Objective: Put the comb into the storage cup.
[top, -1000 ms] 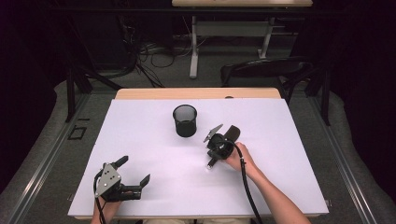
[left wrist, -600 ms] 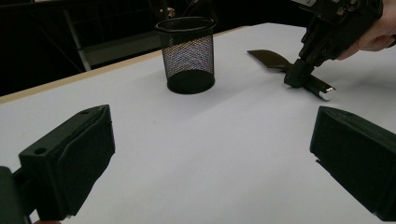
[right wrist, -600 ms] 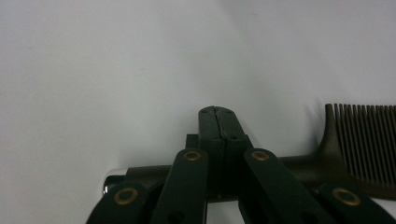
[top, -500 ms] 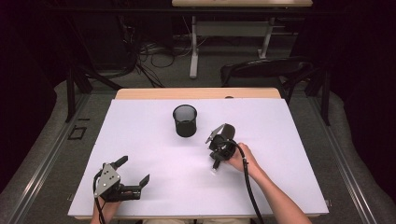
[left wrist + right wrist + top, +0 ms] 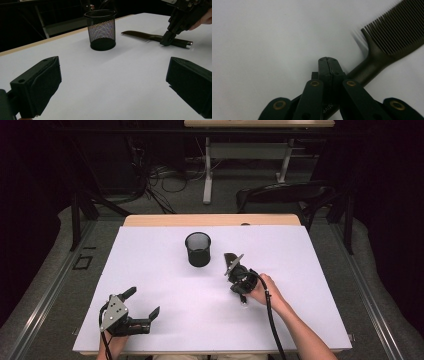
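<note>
A dark, matte plastic comb (image 5: pixel 387 47) with fine straight teeth and a slim round handle lies flat on the smooth white table (image 5: pixel 150 265), right of the black wire-mesh cup (image 5: pixel 198 249). The right gripper (image 5: pixel 328 65) is clamped tight on its handle; the left gripper (image 5: pixel 112 82) gapes wide, empty.

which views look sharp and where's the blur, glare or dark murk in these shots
High view: white table evenly lit, surroundings nearly black, mesh cup crisp. Left gripper view: its near jaws are soft, the comb slightly smeared, the tabletop bright without harsh glare. Right gripper view: the comb's teeth show a faint ghosted edge, the right gripper is sharp, with only a soft shadow under the handle.
</note>
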`<state>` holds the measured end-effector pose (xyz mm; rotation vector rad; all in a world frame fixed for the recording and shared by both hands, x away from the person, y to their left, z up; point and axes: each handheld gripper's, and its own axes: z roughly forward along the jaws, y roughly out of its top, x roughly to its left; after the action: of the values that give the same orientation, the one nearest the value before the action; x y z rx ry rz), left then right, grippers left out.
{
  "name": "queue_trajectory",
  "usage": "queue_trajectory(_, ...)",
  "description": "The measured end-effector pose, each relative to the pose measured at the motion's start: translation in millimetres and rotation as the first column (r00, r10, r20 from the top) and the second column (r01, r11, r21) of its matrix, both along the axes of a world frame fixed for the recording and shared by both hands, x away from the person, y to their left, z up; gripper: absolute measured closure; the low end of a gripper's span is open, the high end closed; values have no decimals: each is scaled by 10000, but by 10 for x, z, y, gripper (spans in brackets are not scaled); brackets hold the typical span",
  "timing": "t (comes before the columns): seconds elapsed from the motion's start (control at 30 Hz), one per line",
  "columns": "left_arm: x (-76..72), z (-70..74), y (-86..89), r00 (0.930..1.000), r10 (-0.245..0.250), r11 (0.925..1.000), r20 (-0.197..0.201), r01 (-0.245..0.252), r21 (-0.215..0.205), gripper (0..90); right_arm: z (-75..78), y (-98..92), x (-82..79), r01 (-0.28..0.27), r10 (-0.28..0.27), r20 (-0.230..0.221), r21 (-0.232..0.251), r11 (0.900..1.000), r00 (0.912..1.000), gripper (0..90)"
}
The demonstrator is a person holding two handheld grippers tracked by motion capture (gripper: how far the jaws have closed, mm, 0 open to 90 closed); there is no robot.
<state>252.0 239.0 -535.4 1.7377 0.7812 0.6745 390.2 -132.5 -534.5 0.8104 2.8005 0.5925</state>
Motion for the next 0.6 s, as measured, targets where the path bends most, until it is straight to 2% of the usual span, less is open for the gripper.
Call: queue_trajectory(0.6,-6,3,3,10000,0,10000,23,0,23,2,18,-77,8,236,-235,80,-203,9995,9997,900)
